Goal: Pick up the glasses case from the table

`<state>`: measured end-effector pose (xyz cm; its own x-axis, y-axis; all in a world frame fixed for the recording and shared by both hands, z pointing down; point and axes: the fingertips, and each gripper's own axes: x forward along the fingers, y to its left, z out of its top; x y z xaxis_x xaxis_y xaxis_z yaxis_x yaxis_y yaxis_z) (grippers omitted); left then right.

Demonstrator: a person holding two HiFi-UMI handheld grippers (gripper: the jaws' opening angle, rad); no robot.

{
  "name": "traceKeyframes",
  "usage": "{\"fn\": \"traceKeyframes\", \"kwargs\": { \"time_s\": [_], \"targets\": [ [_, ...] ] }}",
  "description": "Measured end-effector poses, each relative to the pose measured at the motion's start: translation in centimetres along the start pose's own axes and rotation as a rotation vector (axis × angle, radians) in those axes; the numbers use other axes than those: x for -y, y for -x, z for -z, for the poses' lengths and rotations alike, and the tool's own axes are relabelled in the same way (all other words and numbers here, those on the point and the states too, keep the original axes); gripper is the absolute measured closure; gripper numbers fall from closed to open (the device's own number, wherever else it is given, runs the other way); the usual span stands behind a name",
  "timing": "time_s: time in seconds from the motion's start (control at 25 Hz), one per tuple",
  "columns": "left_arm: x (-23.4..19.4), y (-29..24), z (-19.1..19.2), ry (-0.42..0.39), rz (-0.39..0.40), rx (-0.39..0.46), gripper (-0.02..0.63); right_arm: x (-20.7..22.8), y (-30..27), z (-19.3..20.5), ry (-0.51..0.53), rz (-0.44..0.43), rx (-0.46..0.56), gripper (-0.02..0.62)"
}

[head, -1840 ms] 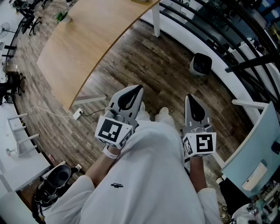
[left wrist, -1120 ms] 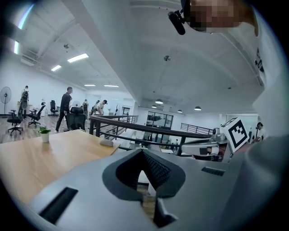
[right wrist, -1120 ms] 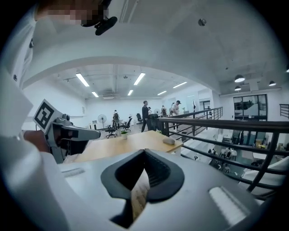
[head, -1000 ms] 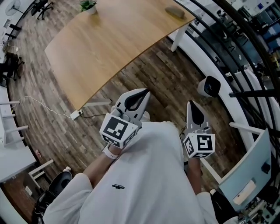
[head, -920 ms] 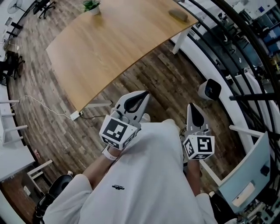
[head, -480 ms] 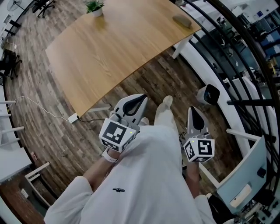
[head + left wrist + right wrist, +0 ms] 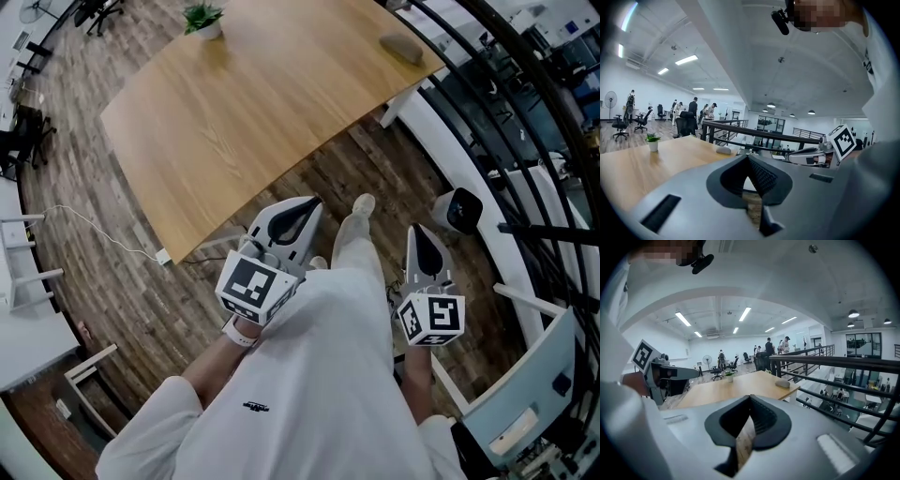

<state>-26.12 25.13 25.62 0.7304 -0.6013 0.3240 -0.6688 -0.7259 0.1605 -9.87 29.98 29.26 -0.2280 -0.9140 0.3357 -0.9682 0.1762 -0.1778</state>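
The grey glasses case (image 7: pixel 401 49) lies near the far right corner of the wooden table (image 7: pixel 253 112), well ahead of both grippers. It also shows small in the left gripper view as the case (image 7: pixel 723 150) and in the right gripper view as the case (image 7: pixel 783 383). My left gripper (image 7: pixel 305 208) and right gripper (image 7: pixel 418 236) are held side by side in front of the person's body, above the floor, short of the table. Both are shut and hold nothing. Their jaws meet at left gripper (image 7: pixel 749 158) and right gripper (image 7: pixel 749 400).
A small potted plant (image 7: pixel 204 19) stands at the table's far left corner. A dark railing (image 7: pixel 506 112) curves along the right, with a white bin (image 7: pixel 457 211) on the floor beside it. A power strip and cable (image 7: pixel 164 255) lie by the table's near corner. Office chairs and people are far off.
The person has walked toward the table: it fills more of the head view and the case has come into sight. One leg has stepped forward. Both grippers stayed shut.
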Motion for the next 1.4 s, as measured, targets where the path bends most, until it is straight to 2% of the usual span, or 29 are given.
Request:
{"fn": "traceKeyframes", "kwargs": {
  "time_s": [0.32, 0.56, 0.84, 1.16, 1.4],
  "targets": [
    [-1.4, -8.3, -2.5, -0.02, 0.01, -0.037, 0.603, 6.4, -5.4, -2.4, -0.015, 0.002, 0.0, 0.583],
    [-2.8, -16.1, -5.9, -0.028, 0.001, -0.042, 0.603, 12.8, -10.3, -6.1, -0.008, -0.004, 0.003, 0.583],
    [-4.2, -24.2, -9.5, -0.032, -0.044, -0.048, 0.603, 19.0, -16.7, -9.6, 0.001, -0.061, 0.011, 0.583],
    [-5.5, -28.7, -10.8, -0.051, -0.082, -0.068, 0.603, 22.0, -21.4, -12.0, 0.03, -0.113, 0.051, 0.583],
    [-6.1, -29.9, -11.2, -0.05, -0.097, -0.069, 0.603, 23.6, -22.6, -12.3, 0.014, -0.113, 0.055, 0.583]
  ]
}}
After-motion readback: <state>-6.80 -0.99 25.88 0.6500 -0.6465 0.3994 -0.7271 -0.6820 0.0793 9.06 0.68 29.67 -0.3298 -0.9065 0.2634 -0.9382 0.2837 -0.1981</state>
